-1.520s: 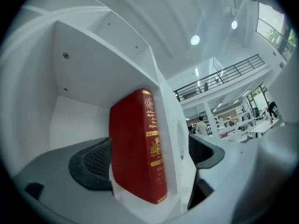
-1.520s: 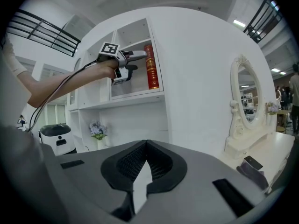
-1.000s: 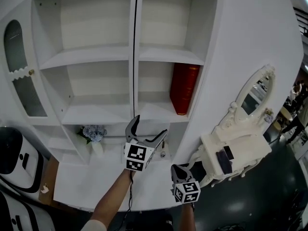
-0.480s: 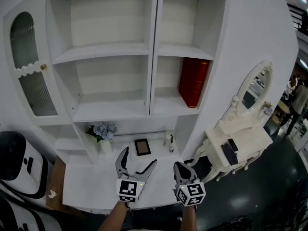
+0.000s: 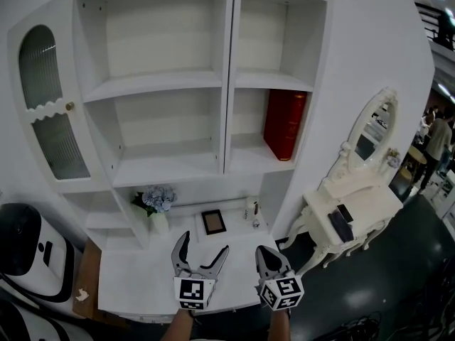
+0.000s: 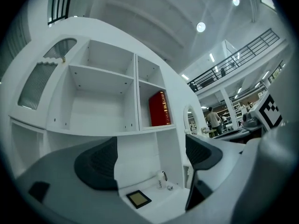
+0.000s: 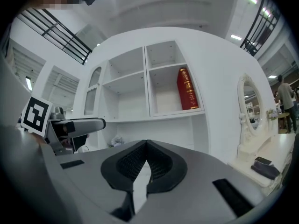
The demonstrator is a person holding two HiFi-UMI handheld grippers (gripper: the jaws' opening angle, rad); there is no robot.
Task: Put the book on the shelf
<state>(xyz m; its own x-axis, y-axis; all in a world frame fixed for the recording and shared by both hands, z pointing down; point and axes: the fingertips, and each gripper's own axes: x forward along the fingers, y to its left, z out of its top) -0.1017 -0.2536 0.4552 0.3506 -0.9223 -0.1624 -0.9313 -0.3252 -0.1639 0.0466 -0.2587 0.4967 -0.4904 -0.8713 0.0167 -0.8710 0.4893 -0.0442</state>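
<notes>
**Book Already on the Shelf, Both Grippers Low and Empty**

The red book stands upright in the shelf, in the right-hand compartment of its middle row, close against that compartment's right wall. The other open compartments of the shelf show nothing in them.

Both grippers hang well below the shelf, in front of the white ledge at its foot. The left gripper has its jaws spread wide, and its own view shows only the shelf and the ledge through the gap. The right gripper has its jaws pressed together with nothing between them. At the back of that ledge, under the shelf, sit a small bunch of flowers, a picture frame and a small bottle.

Judged from how things lie, the task looks finished. Should the book need straightening, it appears to be a thick hardback: stiff, probably rather heavy, with a smooth cover that may slide between the pads. The safest hold would be across both covers near the spine, about halfway up, so that it does not tip.
</notes>
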